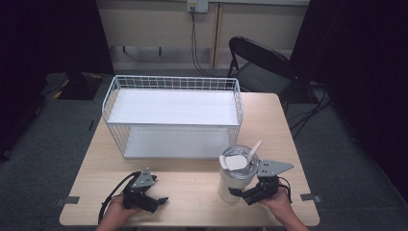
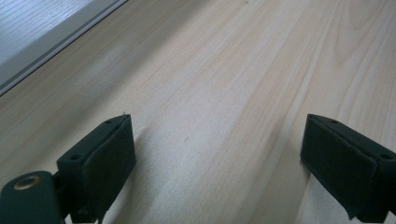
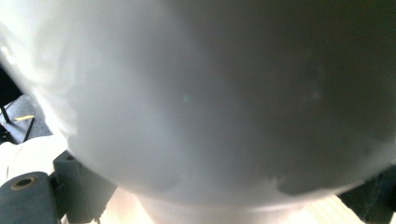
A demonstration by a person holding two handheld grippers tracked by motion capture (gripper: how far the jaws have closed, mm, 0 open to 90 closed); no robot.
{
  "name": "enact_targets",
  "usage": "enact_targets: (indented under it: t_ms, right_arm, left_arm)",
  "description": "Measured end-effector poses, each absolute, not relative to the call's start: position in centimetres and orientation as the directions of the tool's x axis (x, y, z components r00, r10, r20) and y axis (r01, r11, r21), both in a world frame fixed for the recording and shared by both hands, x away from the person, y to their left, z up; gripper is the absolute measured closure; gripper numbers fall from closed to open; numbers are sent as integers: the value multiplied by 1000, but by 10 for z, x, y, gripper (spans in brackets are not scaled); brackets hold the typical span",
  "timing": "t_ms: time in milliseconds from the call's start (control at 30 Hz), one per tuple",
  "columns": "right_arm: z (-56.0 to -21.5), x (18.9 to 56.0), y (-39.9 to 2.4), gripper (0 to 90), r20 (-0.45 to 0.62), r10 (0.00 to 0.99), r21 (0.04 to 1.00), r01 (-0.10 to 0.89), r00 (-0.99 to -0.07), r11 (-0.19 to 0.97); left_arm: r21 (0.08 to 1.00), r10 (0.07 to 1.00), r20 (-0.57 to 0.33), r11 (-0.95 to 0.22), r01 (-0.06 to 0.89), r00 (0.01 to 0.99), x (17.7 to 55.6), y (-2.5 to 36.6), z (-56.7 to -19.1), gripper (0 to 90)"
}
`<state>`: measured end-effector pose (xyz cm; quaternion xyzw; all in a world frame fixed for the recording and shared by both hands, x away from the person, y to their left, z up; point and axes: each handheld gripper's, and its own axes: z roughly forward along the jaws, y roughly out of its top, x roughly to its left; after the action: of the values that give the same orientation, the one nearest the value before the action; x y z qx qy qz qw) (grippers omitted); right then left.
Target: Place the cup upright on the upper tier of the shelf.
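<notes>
From above, the white tumbler [image 1: 234,175] stands upright on the near right part of the wooden table [image 1: 192,180], just in front of the right end of the white wire rack [image 1: 172,118], its lid carrying a pale straw or handle piece that leans up toward the rack. The right gripper [image 1: 239,193] comes at it from the person's right, low on the cup's wall, with one jaw showing dark against the near side of the body; the cup's long axis runs straight up, across the line of the jaws, so they bracket it side-on. The left gripper [image 1: 160,201] rests well apart on the near left of the table, pointing rightward, clearly the farther of the two from the cup. In the left gripper view the two black jaws stand wide apart with nothing but bare tabletop between them, and a strip of the rack's white base [image 2: 37,32] crosses the top left corner. In the right gripper view the tumbler's pale curved wall [image 3: 196,98] sits hard up against the camera, between a jaw at lower left and a dark edge at lower right; they look closed around it, though whether both pads press on it I cannot tell. Any lift, I'd judge, belongs to the right hand.
</notes>
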<state>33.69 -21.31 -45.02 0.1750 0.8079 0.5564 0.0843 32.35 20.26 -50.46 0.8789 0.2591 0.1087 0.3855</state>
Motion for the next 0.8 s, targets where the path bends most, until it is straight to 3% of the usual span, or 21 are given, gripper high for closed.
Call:
enact_targets:
  t_ms: [367,800]
  right_arm:
    - [-462,333,-212,76,73,397,957,176,-915,230]
    - [-462,337,-211,68,86,382,957,183,-920,226]
  left_arm:
    - [734,539,-9,-568,372,842,323,203,-505,95]
    - [734,539,-9,-569,372,842,324,203,-505,95]
